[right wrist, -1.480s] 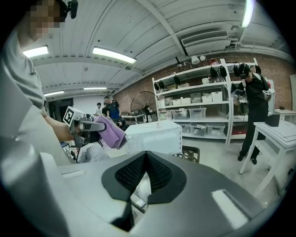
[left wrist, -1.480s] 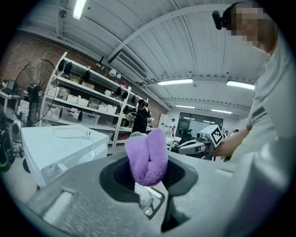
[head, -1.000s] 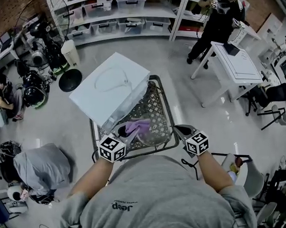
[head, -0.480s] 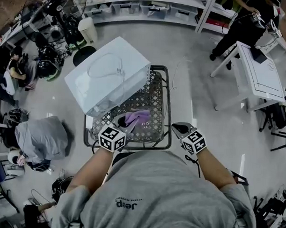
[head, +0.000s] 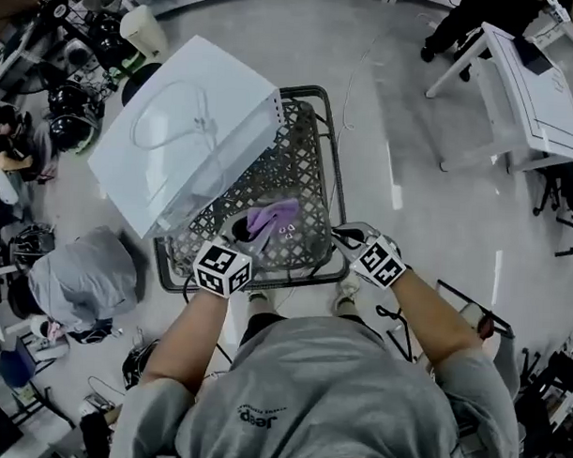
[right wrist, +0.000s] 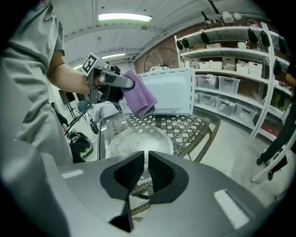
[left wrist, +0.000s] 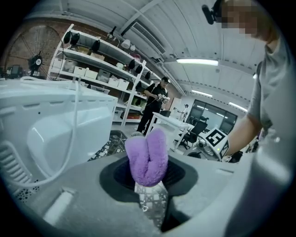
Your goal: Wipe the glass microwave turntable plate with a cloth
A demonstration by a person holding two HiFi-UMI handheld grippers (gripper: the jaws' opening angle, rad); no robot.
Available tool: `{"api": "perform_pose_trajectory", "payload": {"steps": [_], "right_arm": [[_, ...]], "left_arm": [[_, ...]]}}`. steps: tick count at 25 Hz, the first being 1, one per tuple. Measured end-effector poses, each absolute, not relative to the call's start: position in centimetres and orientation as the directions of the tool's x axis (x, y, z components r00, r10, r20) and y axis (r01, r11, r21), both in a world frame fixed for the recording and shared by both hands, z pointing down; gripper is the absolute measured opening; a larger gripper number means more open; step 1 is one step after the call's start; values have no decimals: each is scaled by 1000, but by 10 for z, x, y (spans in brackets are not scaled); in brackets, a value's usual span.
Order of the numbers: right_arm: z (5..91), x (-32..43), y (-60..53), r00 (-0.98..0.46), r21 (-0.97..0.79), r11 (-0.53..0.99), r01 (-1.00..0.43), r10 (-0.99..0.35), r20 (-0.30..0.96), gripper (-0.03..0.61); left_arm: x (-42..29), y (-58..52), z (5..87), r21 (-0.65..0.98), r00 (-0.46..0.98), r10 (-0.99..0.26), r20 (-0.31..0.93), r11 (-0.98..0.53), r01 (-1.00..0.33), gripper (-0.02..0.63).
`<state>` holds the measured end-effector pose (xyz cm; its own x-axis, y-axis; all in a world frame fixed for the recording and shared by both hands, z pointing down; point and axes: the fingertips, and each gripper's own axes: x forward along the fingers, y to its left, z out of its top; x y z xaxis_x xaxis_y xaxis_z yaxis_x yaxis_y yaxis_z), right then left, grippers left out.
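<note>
A purple cloth (left wrist: 147, 155) is clamped in the left gripper (left wrist: 148, 173). The glass turntable plate (right wrist: 138, 139) is pinched at its near rim by the right gripper (right wrist: 145, 161).

Bright, even light from ceiling strips (right wrist: 125, 17) above the right gripper (right wrist: 144, 162); pale glare on the floor (head: 393, 180); gripper views bulge, corners dark, nearest parts blurred

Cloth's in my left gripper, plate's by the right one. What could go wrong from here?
The right gripper seems to pinch only the near rim of the glass plate, and that plate lies by the edge of the table: wiping pressure could tip it or slide it off.
The left gripper holds the purple cloth by a small fold, so rubbing may pull it free.
</note>
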<state>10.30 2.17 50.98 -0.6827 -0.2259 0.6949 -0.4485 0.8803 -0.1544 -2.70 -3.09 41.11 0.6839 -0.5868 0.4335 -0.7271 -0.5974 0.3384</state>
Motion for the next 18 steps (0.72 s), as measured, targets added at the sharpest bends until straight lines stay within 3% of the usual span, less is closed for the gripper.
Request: {"api": "perform_pose_trajectory", "payload": {"steps": [9, 18], "right_arm": [[555, 98, 12, -654, -104, 878, -468, -265, 709, 37], [548, 93, 17, -657, -94, 877, -472, -278, 700, 35]], "left_arm": [[-19, -44, 459, 387, 721, -568, 397, -608, -693, 101], [-21, -38, 450, 388, 722, -579, 379, -609, -692, 101]]}}
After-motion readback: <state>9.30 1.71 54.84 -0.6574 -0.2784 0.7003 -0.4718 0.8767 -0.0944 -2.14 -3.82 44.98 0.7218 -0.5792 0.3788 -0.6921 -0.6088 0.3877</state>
